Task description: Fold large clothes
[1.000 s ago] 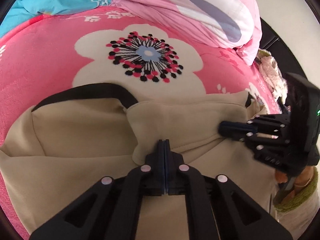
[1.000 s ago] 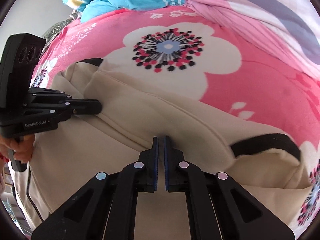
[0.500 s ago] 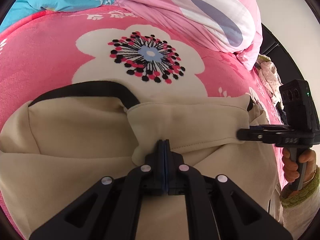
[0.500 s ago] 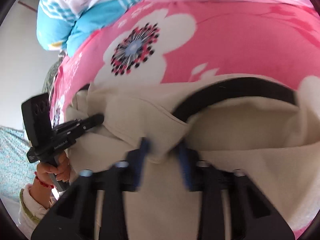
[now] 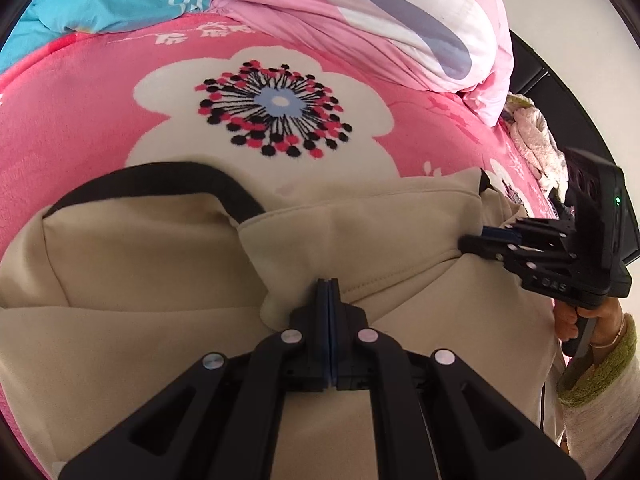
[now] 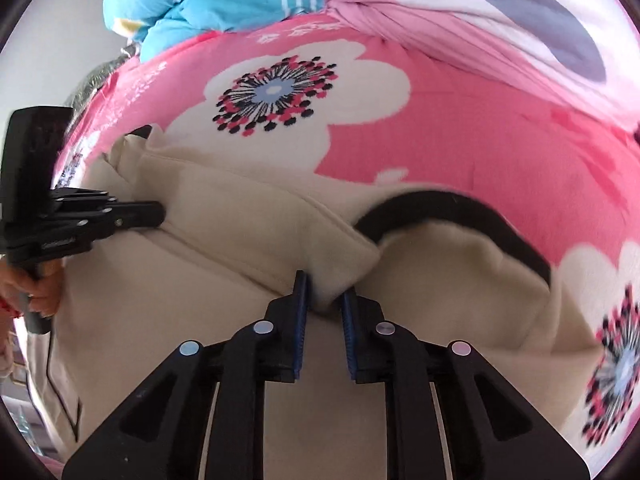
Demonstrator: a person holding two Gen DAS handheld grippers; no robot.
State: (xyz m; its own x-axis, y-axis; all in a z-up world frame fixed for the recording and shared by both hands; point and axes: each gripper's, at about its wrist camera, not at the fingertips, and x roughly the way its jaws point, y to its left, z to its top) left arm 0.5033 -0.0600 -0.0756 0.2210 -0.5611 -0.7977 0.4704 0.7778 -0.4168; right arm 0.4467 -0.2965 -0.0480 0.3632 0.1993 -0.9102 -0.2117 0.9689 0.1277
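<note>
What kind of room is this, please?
Most likely a bedroom: a cream garment lies on a pink flowered blanket, with bundled pink and blue bedding behind it.

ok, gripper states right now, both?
Left gripper: closed, pinching the folded edge of the beige garment.
Right gripper: open, fingers either side of a fold of the garment, not clamped.

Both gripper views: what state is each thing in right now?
Left gripper: shut on the folded flap.
Right gripper: fingers open around the flap's edge.
Cream garment: spread on the bed, flap folded over.
Pink floral blanket: lying flat.
Duvet: bunched behind.
</note>
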